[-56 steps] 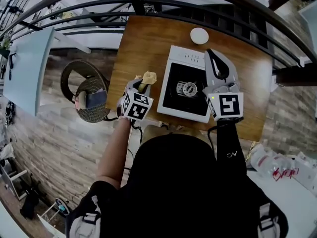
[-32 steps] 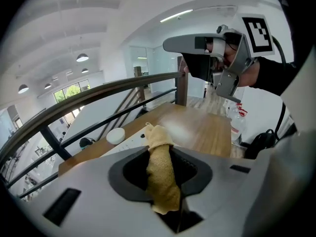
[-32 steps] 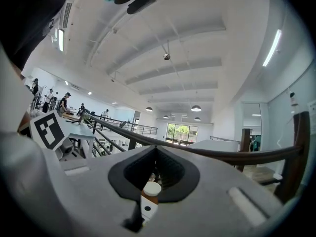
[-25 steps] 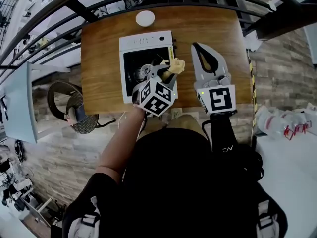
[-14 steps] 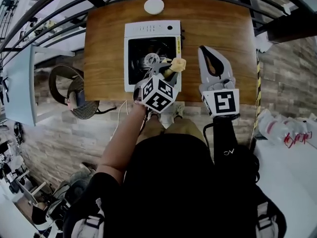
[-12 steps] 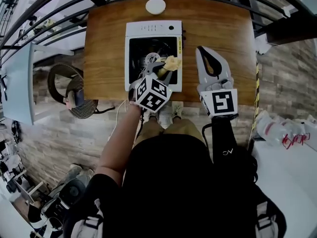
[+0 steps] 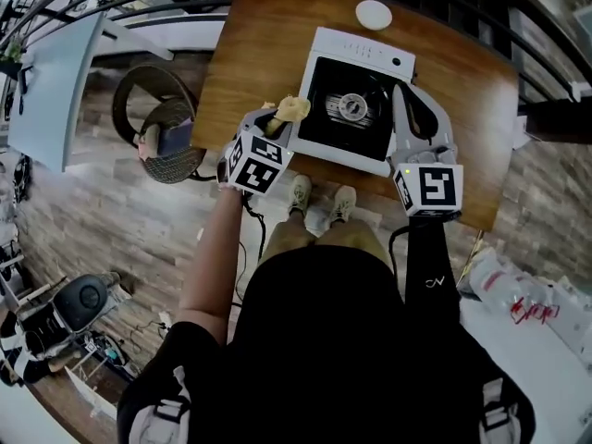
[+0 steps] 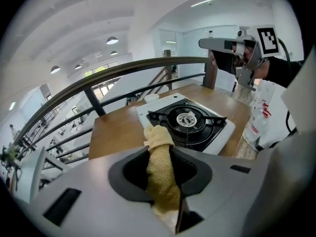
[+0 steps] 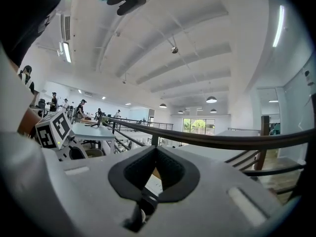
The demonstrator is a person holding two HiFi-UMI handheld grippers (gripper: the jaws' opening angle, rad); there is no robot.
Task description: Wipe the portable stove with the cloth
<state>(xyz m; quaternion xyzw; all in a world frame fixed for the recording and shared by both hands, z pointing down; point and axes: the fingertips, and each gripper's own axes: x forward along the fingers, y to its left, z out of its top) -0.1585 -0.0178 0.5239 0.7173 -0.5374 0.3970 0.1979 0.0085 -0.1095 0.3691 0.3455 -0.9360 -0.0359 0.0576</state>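
Observation:
The white portable stove (image 7: 356, 109) with a black top and round burner stands on the wooden table (image 7: 259, 54). A yellow cloth (image 7: 292, 109) is pinched in my left gripper (image 7: 280, 117), which is shut on it just off the stove's left front corner. In the left gripper view the cloth (image 8: 160, 169) sticks up between the jaws, with the stove (image 8: 187, 121) ahead of it. My right gripper (image 7: 400, 89) is shut with nothing in it and hangs over the stove's right edge. The right gripper view shows its jaws (image 9: 155, 149) pointing at the railing.
A small white disc (image 7: 374, 14) lies on the table behind the stove. A dark railing (image 8: 128, 70) runs along the table's far side. A wicker chair (image 7: 157, 137) stands left of the table, below it.
My left gripper carried the cloth from over the stove's right side across to its left front corner. The right gripper shifted from the bare table onto the stove's right edge. The head view swung.

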